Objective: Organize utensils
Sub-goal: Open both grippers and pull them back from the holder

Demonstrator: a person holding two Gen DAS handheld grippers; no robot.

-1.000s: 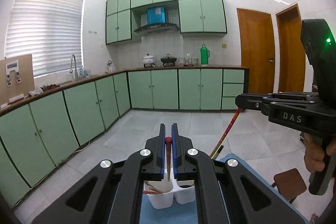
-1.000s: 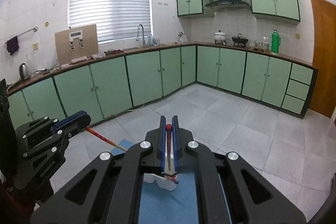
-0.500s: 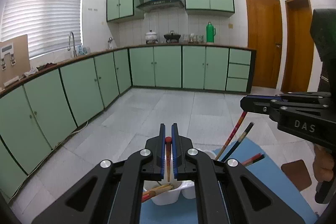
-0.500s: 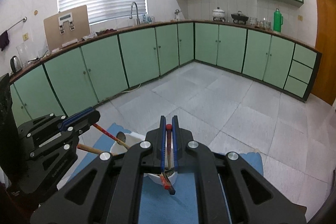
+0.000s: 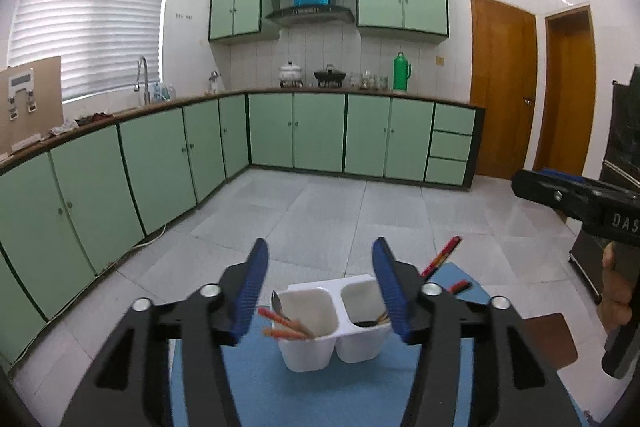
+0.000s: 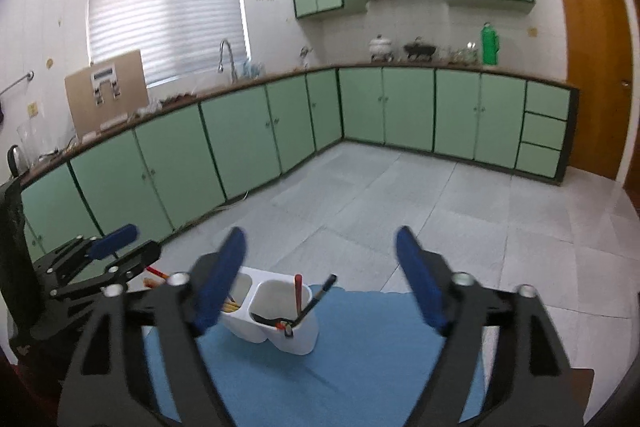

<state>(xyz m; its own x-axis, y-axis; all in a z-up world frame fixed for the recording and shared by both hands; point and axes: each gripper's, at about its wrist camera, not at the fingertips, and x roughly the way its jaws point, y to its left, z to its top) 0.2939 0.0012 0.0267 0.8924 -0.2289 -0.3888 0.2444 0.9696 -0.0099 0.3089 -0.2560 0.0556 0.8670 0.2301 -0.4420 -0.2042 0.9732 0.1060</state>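
A white two-cup holder (image 5: 332, 323) stands on a blue mat (image 5: 280, 387). My left gripper (image 5: 321, 241) hovers just before it, jaws opening, nothing between the pads. Its left cup holds orange-red chopsticks (image 5: 284, 323) and a spoon (image 5: 277, 303). More red chopsticks (image 5: 440, 258) lean out behind the right cup. My right gripper (image 6: 321, 231) also stands with jaws opening and nothing gripped, and appears from the side (image 5: 532, 183) in the left wrist view. In the right wrist view the holder (image 6: 276, 311) shows a red chopstick (image 6: 298, 293) and a black one (image 6: 318, 297); the left gripper (image 6: 134, 243) is at the left.
A brown stool (image 5: 548, 339) stands right of the mat. A person's hand (image 5: 616, 291) holds the right gripper's handle. Green base cabinets (image 5: 316, 135) line the far and left walls, with tiled floor (image 5: 360, 211) between them and the mat.
Both grippers were shut on a red-tipped chopstick; both have now opened and sunk toward the holder. The chopsticks now stand in the holder's cups.
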